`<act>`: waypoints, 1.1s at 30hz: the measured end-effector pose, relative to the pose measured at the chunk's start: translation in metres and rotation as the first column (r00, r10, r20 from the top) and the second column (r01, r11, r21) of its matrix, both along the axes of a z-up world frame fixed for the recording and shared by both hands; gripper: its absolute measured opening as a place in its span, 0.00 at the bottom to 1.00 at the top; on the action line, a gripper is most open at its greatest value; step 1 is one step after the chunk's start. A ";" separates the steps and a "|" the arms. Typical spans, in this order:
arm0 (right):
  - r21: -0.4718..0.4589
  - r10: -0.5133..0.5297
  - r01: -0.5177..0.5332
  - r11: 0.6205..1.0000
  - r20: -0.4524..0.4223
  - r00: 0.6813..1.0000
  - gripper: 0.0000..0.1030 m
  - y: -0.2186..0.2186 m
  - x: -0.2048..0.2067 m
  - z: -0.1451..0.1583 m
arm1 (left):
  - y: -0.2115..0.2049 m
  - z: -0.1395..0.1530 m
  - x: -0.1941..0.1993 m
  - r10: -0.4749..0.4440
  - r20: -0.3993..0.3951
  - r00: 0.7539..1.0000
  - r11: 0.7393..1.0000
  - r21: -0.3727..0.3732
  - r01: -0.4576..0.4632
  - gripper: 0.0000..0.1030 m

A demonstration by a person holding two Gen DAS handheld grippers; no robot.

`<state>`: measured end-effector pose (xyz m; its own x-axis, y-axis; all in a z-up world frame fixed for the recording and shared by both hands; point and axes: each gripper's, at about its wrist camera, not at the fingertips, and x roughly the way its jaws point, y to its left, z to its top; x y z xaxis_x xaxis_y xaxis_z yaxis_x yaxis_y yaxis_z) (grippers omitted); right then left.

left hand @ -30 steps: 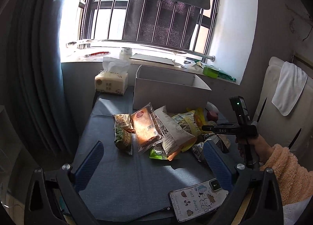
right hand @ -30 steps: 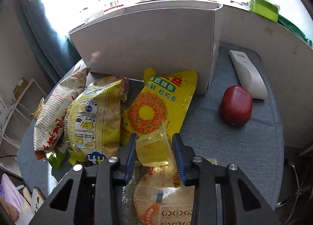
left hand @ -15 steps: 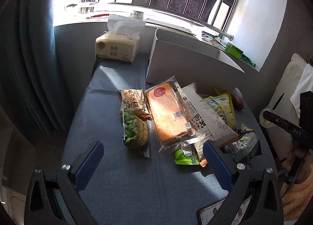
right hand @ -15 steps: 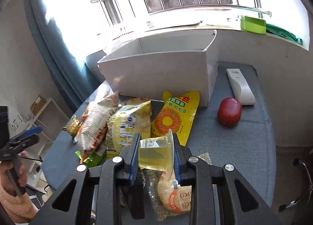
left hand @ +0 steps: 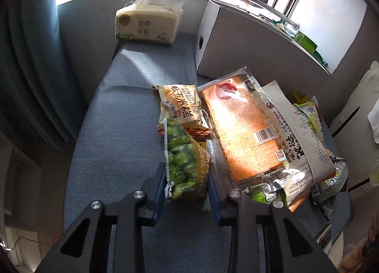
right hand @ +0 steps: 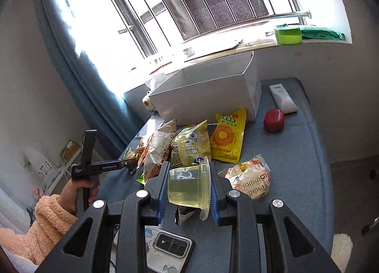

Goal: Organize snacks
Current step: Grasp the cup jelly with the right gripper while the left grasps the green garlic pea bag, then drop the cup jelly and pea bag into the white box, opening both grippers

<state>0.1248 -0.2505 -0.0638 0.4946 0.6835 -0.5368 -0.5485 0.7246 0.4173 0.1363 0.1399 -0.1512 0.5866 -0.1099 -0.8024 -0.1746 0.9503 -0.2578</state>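
Observation:
My left gripper point(left hand: 187, 187) is shut on a green pea snack bag point(left hand: 186, 161) at the near edge of the snack pile. Beside it lie a beige rice-snack bag point(left hand: 181, 104), a wrapped bread loaf point(left hand: 244, 128) and a white noodle bag point(left hand: 293, 130). My right gripper point(right hand: 188, 187) is shut on a clear cup of yellow jelly point(right hand: 189, 185), held above the table. Below it lie a yellow bag point(right hand: 227, 140), a chips bag point(right hand: 189, 145) and a round cracker pack point(right hand: 248, 178). The open white box point(right hand: 208, 97) stands behind the pile; it also shows in the left wrist view point(left hand: 236, 43).
A tissue pack point(left hand: 149, 24) stands at the table's far left. A red case point(right hand: 273, 120) and a white remote point(right hand: 283, 98) lie right of the box. A phone point(right hand: 168, 249) lies at the near edge. The left gripper point(right hand: 128, 164) shows at the table's left side.
My left gripper moved down and forward to the pile and shut on the green pea bag. My right gripper rose higher and back with the jelly cup.

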 end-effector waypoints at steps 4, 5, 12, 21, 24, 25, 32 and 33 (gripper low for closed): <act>0.005 0.006 -0.006 1.000 -0.007 1.000 0.31 0.003 0.000 -0.004 | -0.004 0.016 -0.016 -0.005 0.077 0.997 1.000 0.022 0.003 0.31; 0.007 0.016 -0.016 1.000 -0.010 1.000 0.31 0.004 -0.001 -0.005 | -0.005 0.021 -0.021 -0.007 0.101 0.995 1.000 0.013 0.005 0.31; 0.035 0.039 -0.039 0.999 -0.015 0.999 0.31 0.014 0.008 0.000 | -0.029 0.077 -0.035 -0.085 0.233 0.969 0.996 0.037 0.078 0.31; 0.042 0.041 -0.042 0.998 0.015 0.999 0.31 0.039 0.066 0.040 | -0.082 0.143 0.029 -0.193 0.284 0.939 0.980 0.111 0.168 0.31; 0.022 0.035 -0.036 0.999 0.034 0.999 0.31 0.053 0.098 0.054 | -0.095 0.156 0.071 -0.211 0.268 0.940 0.972 0.161 0.172 0.31; 0.021 0.033 -0.034 0.999 0.036 0.999 0.31 0.057 0.112 0.056 | -0.099 0.158 0.085 -0.218 0.263 0.940 0.968 0.180 0.174 0.31; -0.011 -0.019 0.019 1.000 -0.050 0.999 0.31 0.080 0.209 0.054 | -0.106 0.159 0.176 -0.204 0.191 0.960 0.963 0.214 0.162 0.31; -0.039 -0.038 0.036 0.999 -0.052 0.998 0.31 0.083 0.220 0.053 | -0.106 0.156 0.186 -0.202 0.175 0.964 0.961 0.227 0.160 0.31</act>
